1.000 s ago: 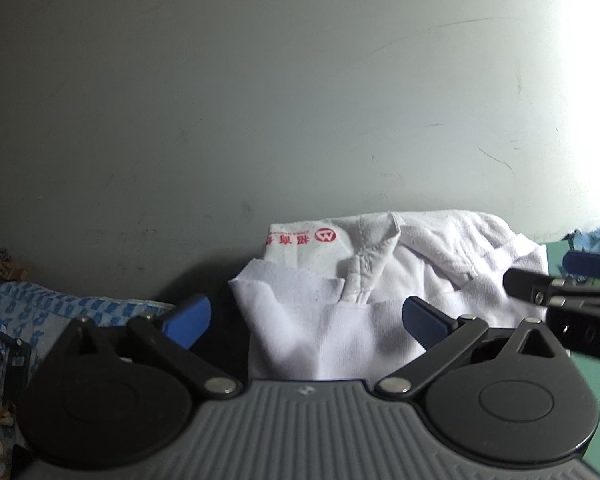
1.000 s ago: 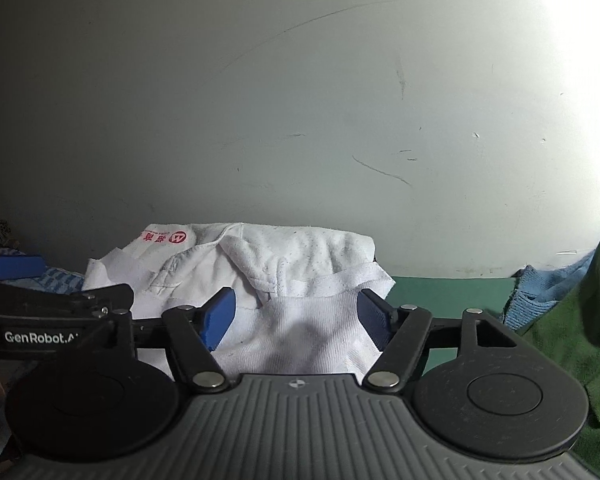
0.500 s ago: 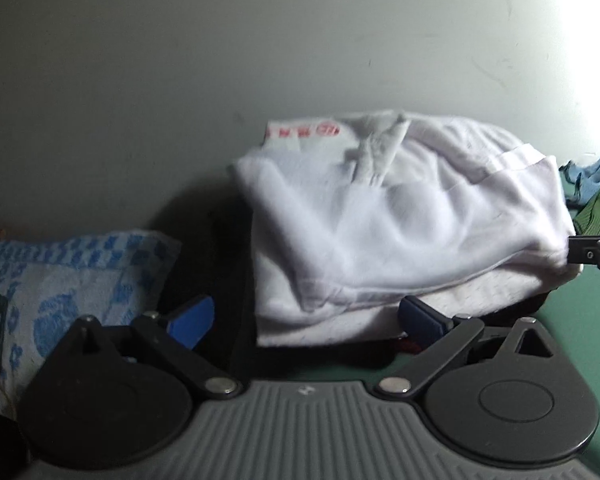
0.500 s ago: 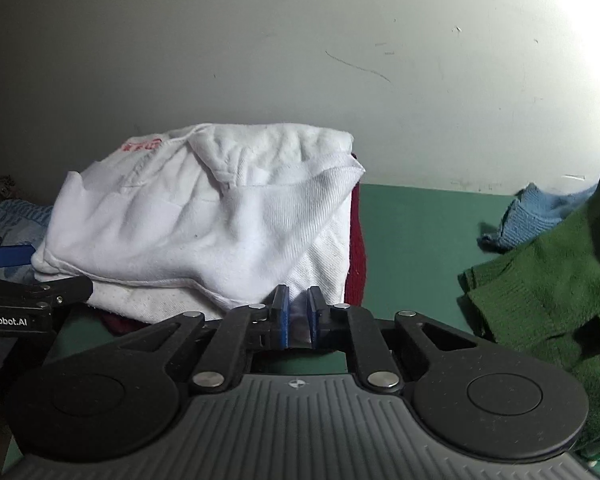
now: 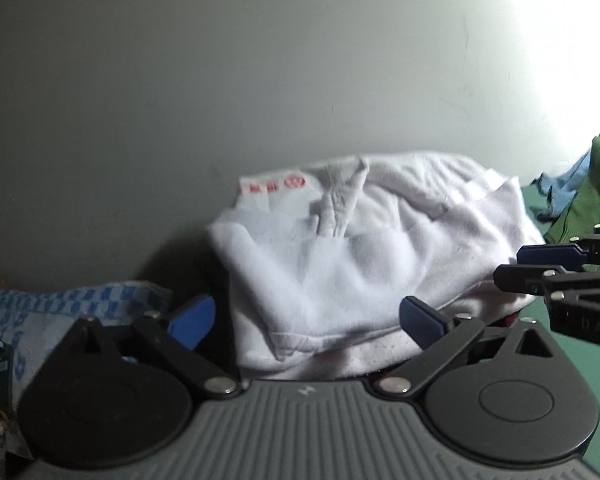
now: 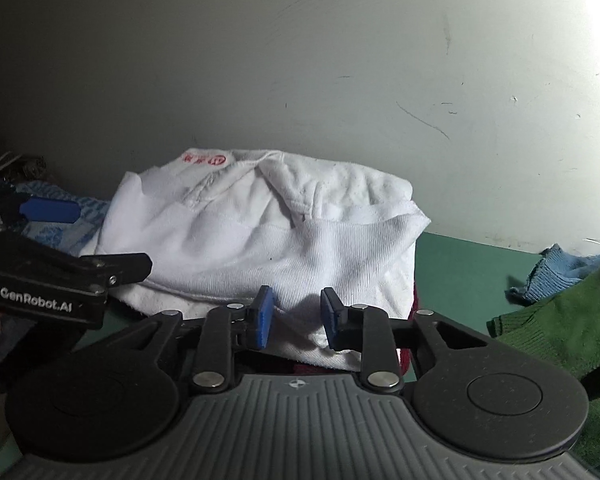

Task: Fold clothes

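Two grippers are framing a folded white knit garment with small red printed lettering (image 5: 364,256), which is sitting on top of a dark red cloth (image 6: 405,356) on a green surface (image 6: 460,268), pushed up against a pale scuffed wall (image 6: 300,60).

I am holding the left gripper (image 5: 306,318) released, its blue-padded fingers (image 5: 192,318) spread wide, one on either side of the garment's near left corner and not touching it. From the right wrist view this gripper is showing at the left edge as a black arm with white lettering.

I am holding the right gripper (image 6: 294,316) partly released, with a clear gap between its blue pads (image 6: 262,316); the garment's near hem is lying just behind that gap, and I cannot tell whether the pads are touching the fabric.

To the left of the garment, a blue-and-white checked towel (image 5: 60,304) is lying beside it. To the right, well apart from the white pile, a crumpled green knit sweater (image 6: 560,336) is resting on the surface, with a light blue knit cloth (image 6: 556,268) bunched just behind it near the wall.
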A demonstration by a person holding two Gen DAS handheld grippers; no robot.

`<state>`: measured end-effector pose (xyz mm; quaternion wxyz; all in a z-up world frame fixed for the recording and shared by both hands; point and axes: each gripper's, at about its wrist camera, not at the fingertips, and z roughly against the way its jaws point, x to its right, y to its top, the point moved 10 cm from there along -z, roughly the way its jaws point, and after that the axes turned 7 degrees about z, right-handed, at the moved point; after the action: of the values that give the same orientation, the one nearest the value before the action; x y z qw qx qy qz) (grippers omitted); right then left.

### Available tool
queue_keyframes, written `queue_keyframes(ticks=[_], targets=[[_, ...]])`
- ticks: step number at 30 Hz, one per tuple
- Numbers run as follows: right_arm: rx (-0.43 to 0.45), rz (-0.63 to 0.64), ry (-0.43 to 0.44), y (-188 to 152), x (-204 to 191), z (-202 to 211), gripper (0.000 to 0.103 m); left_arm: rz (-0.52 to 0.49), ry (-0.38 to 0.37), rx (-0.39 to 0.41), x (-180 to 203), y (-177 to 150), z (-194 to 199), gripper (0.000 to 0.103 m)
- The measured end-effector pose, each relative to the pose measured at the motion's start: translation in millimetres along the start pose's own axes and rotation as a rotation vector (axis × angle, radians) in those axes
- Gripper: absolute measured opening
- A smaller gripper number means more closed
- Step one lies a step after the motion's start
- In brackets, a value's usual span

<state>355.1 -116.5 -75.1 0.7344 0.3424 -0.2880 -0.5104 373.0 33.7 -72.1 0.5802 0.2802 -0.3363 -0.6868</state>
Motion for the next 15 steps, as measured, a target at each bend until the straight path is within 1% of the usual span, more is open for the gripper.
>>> queue_keyframes(ticks=[1,3,6,8,9,11,12,13,14,15], targets=[[-0.006,0.018,-0.005,-3,1,-3,0.017,-0.001,-0.001,-0.006,0,-1,-2,0.083],[-0.013,0.038,0.002,-8,3,-5,0.006,-0.002,-0.003,-0.018,-1,-4,-5,0.082],[-0.017,0.052,0.030,-11,8,1,0.000,-0.003,-0.006,-0.037,-2,-8,-10,0.086],[-0.039,0.077,0.024,-16,11,1,0.000,-0.004,-0.008,-0.049,-3,-10,-14,0.092],[-0.058,0.062,0.028,-21,14,-4,0.001,-0.005,-0.009,-0.055,-4,-12,-15,0.092],[-0.094,0.032,0.037,-29,20,-13,0.000,-0.006,-0.011,-0.068,-5,-14,-19,0.088],[-0.072,0.011,0.043,-27,23,-9,0.000,-0.006,-0.012,-0.074,-5,-16,-20,0.087],[-0.038,-0.030,0.049,-23,27,-1,0.005,-0.007,-0.013,-0.080,-5,-17,-22,0.088],[-0.006,-0.071,0.055,-18,31,7,0.009,-0.001,-0.013,-0.084,-6,-17,-23,0.092],[0.012,-0.114,0.054,-15,36,12,0.023,0.007,-0.014,-0.088,-7,-17,-25,0.094]])
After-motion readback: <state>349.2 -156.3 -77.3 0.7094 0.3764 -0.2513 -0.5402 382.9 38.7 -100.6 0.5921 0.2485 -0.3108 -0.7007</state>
